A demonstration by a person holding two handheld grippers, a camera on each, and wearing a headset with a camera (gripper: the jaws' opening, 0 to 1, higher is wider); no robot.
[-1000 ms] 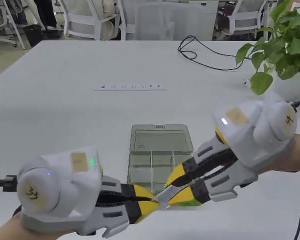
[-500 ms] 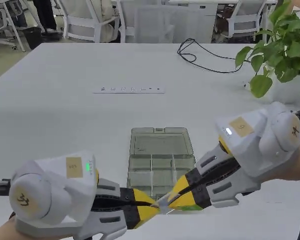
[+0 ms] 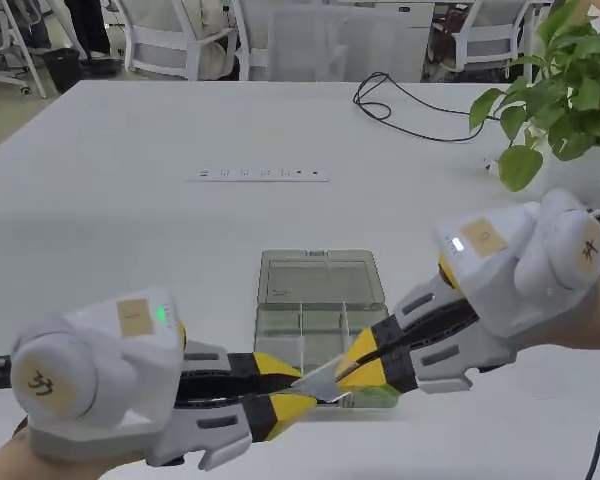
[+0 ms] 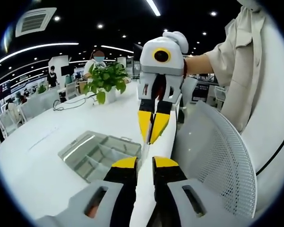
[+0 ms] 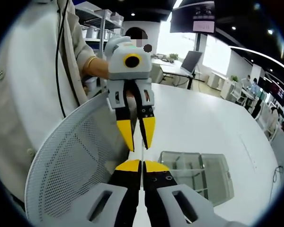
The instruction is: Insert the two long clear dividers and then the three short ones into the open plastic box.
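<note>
Here, R gripper (image 3: 348,373) pinching divider (image 3: 321,384) at box (image 3: 322,281) edge, L gripper (image 3: 285,387) spread.

My left gripper (image 3: 292,386) and right gripper (image 3: 350,366) meet nose to nose over the near edge of the box (image 3: 320,282). Each bars the other's way forward, with a clear divider (image 3: 323,383) between them. Beyond the box the table (image 3: 130,230) lies open as far as the power strip (image 3: 258,174). The plant (image 3: 560,90) and cable (image 3: 400,110) crowd the far right. A mesh chair back (image 4: 217,156) stands just beside the near table edge.
</note>
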